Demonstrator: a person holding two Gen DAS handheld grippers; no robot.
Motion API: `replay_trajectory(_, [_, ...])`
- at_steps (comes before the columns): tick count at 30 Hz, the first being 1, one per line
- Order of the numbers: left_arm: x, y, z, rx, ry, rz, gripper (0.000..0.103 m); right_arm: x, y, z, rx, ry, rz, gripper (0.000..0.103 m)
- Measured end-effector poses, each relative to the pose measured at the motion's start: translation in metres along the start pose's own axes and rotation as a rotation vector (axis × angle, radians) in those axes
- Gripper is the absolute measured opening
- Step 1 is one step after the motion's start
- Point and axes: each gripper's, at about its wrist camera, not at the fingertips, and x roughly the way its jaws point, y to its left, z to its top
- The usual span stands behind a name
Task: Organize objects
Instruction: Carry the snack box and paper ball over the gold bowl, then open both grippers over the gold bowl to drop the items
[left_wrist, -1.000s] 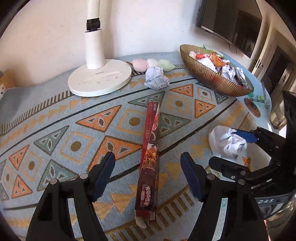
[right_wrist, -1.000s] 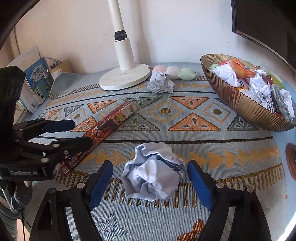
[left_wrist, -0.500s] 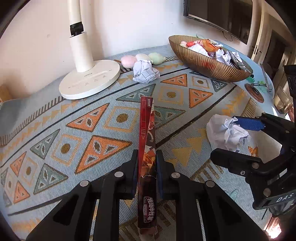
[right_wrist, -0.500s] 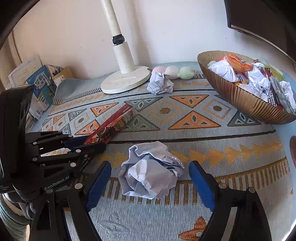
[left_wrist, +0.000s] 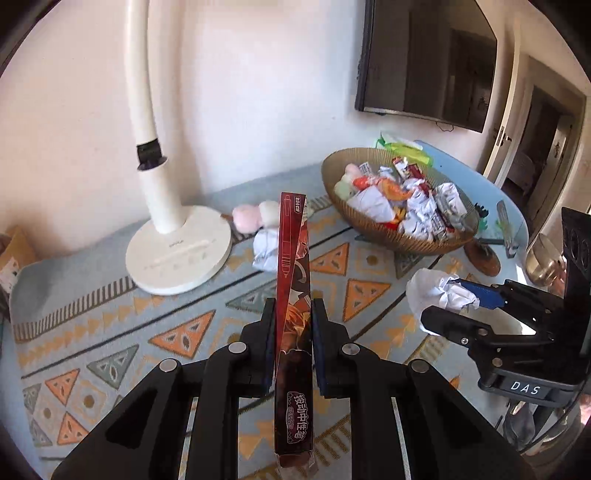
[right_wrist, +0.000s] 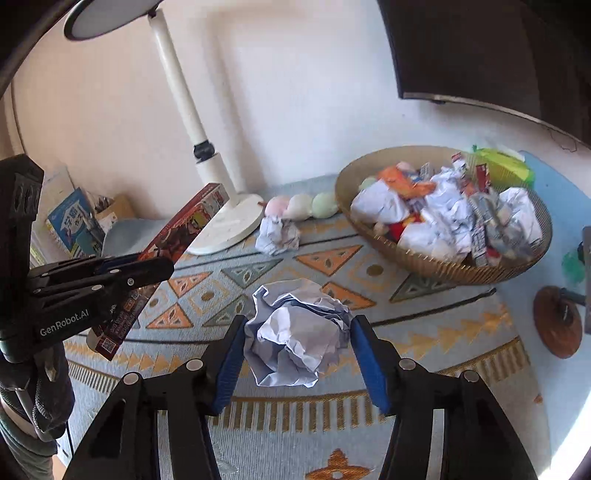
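Left gripper (left_wrist: 293, 347) clamped on the red pen box (left_wrist: 293, 295), box lifted, sticking out ahead of my fingers. Right gripper (right_wrist: 297, 354) jaws have just been closing, now squeezing the paper ball (right_wrist: 297, 332). Step: carry. Next: both over the basket (right_wrist: 424, 262) up ahead-right, release.

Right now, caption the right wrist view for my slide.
Right tool closed on paper ball, left tool lifting red box, full basket beyond.

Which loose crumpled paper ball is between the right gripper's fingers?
The larger crumpled paper ball, between the right gripper fingers. The smaller ball lies by the lamp base.
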Motion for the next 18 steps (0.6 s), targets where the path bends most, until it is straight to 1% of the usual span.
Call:
replay_trajectory(2, [0.01, -0.013, 0.026, 0.021, -0.025, -0.007, 0.014, -0.018, -0.021, 0.028, 0.037, -0.069, -0.047, 0.056])
replay_trajectory(4, [0.023, -0.025, 0.051, 0.035, -0.044, -0.033, 0.014, -0.03, -0.044, 0.056, 0.078, -0.128, -0.115, 0.056])
replay_trajectory(6, [0.041, -0.035, 0.075, 0.03, -0.05, -0.067, 0.014, -0.034, -0.068, 0.082, 0.138, -0.158, -0.178, 0.056])
replay_trajectory(9, [0.07, -0.045, 0.104, 0.005, -0.048, -0.112, 0.014, -0.028, -0.099, 0.115, 0.214, -0.168, -0.211, 0.056])
replay_trajectory(12, [0.093, -0.051, 0.121, -0.008, -0.048, -0.142, 0.014, -0.016, -0.116, 0.134, 0.227, -0.164, -0.232, 0.056])
replay_trajectory(14, [0.106, -0.056, 0.132, -0.013, -0.063, -0.144, 0.014, -0.007, -0.123, 0.145, 0.227, -0.158, -0.231, 0.057])
replay_trajectory(15, [0.112, -0.057, 0.136, -0.023, -0.073, -0.157, 0.014, -0.002, -0.127, 0.151, 0.226, -0.158, -0.232, 0.058])
replay_trajectory(16, [0.119, -0.056, 0.14, -0.038, -0.079, -0.186, 0.02, 0.005, -0.131, 0.158, 0.223, -0.151, -0.225, 0.068])
replay_trajectory(17, [0.127, -0.055, 0.143, -0.056, -0.067, -0.226, 0.03, 0.012, -0.135, 0.162, 0.224, -0.137, -0.214, 0.078])
replay_trajectory(18, [0.135, -0.053, 0.144, -0.078, -0.044, -0.266, 0.051, 0.017, -0.139, 0.165, 0.229, -0.123, -0.206, 0.078])
